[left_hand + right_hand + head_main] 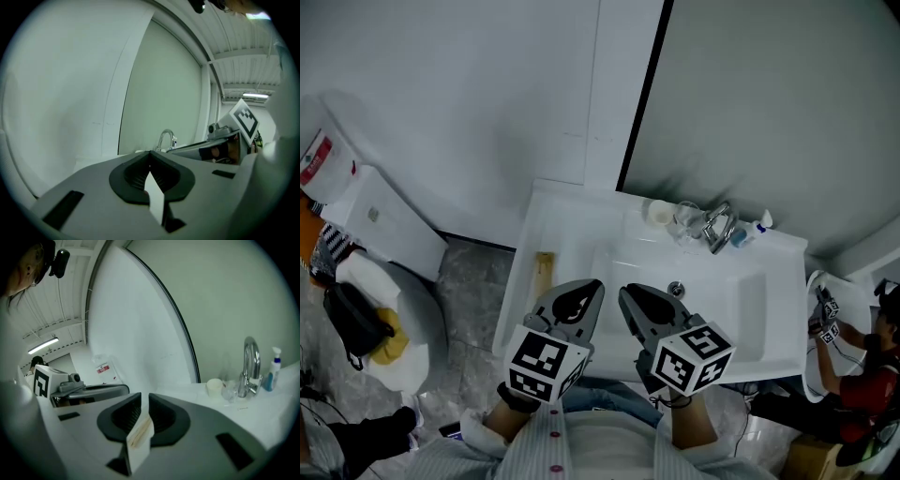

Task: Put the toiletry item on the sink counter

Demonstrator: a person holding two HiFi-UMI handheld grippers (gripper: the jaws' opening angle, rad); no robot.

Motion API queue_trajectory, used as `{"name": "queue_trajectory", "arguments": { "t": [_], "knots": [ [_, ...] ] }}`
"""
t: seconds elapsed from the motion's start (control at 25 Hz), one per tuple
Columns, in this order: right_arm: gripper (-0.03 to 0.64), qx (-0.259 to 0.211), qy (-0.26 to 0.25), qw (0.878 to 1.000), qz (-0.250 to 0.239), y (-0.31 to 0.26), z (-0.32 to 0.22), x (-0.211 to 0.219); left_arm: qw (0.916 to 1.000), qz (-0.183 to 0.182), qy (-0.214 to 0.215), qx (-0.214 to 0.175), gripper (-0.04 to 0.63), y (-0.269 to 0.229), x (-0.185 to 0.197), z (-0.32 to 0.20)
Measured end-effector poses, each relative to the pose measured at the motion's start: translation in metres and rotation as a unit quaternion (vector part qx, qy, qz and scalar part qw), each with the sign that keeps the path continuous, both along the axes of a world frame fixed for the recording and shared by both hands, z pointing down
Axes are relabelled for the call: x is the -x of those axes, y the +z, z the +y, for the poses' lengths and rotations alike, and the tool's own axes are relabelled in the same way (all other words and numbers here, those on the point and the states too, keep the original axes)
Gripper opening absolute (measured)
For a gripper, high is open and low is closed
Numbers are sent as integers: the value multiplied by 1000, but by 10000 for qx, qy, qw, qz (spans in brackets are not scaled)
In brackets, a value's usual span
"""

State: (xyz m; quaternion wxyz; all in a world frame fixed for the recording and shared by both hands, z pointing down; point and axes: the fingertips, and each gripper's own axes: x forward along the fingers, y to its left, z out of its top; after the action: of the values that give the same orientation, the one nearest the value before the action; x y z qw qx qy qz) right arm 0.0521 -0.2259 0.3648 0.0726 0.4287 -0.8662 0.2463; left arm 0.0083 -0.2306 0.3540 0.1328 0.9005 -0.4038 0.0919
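**Sink seen from above.** One tan toiletry item (544, 272) lies flat on the white worktop (536, 223), left of the basin (727, 300) and just beside my left tongs (150, 153). The left tongs' tips are pressed together with nothing between them. My right tongs (143, 400) hover over the basin's front edge, tips a narrow slit apart. A pale strip (138, 437) shows in that gap; I cannot tell what it is. Behind the basin stand one tap (719, 228), one white cup (657, 212), one clear glass (687, 220) and one blue spray bottle (759, 228).
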Motion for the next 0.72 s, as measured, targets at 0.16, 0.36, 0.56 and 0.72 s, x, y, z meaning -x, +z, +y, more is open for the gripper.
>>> {"name": "queue_trajectory", "arguments": {
  "t": [0.16,0.36,0.56,0.72],
  "knots": [
    [44,-440,54,9989,116,-28,-1,-4,9996,126,159,-212,17,-24,-7,0],
    [17,-816,81,9964,208,-54,-5,-3,9983,246,305,-441,17,-50,-8,-2],
    [11,-1012,82,9945,239,-70,-9,0,9968,446,402,-527,17,-68,-7,-4],
    [11,-1043,55,9941,300,-72,-12,2,9961,500,455,-560,17,-72,-6,-6]
  ]
}}
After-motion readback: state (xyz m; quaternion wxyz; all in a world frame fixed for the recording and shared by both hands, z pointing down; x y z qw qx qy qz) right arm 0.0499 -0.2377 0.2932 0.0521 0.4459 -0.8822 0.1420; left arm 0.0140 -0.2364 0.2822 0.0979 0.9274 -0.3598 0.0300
